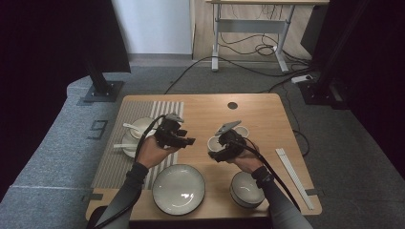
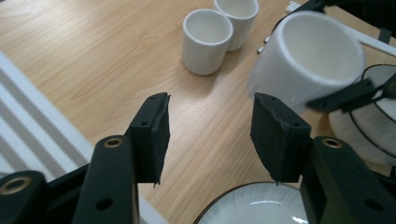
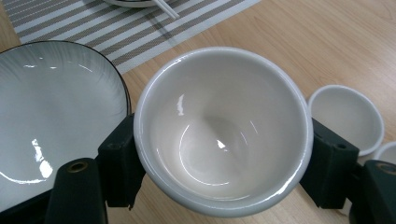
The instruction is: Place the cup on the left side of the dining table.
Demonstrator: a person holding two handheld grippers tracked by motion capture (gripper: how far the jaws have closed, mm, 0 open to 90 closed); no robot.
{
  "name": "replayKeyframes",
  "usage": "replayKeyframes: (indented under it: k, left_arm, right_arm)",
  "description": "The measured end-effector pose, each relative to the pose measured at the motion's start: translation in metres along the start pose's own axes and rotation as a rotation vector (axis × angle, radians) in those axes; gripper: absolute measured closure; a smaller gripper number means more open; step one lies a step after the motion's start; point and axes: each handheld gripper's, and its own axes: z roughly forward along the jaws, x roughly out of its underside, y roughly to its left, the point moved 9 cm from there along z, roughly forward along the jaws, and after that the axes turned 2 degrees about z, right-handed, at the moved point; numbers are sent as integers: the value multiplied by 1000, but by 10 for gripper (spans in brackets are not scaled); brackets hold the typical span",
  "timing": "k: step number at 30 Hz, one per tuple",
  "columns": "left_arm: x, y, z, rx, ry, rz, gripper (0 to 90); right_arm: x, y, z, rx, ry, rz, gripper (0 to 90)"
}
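**Cup up in the right claw, left claw waiting**

Your white cup (image 3: 223, 133) sits pinched between the right gripper (image 3: 219, 158) jaws, lifted at centre frame in the high view. I'd call this the carry step; next you need a bare patch of wood to set it down level. Your left gripper (image 2: 210, 135) hangs spread and empty. Two small cups (image 2: 208, 39) stand at top centre there. The grey plate (image 1: 178, 188) sits low on the wooden table (image 1: 258, 114), striped mat (image 1: 114, 162) left, carpet and cables beyond.
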Motion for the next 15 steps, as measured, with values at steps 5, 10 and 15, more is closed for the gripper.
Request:
replayKeyframes:
  k: [5,10,15]
  left_arm:
    - [-9,-8,7,20,11,19,526]
    - [-15,-16,15,46,24,36,552]
    - [-17,-19,23,42,49,39,603]
  right_arm:
    - [0,4,4,-11,5,-6,269]
    - [0,8,7,-19,13,-17,269]
    - [-2,11,9,-20,14,-28,270]
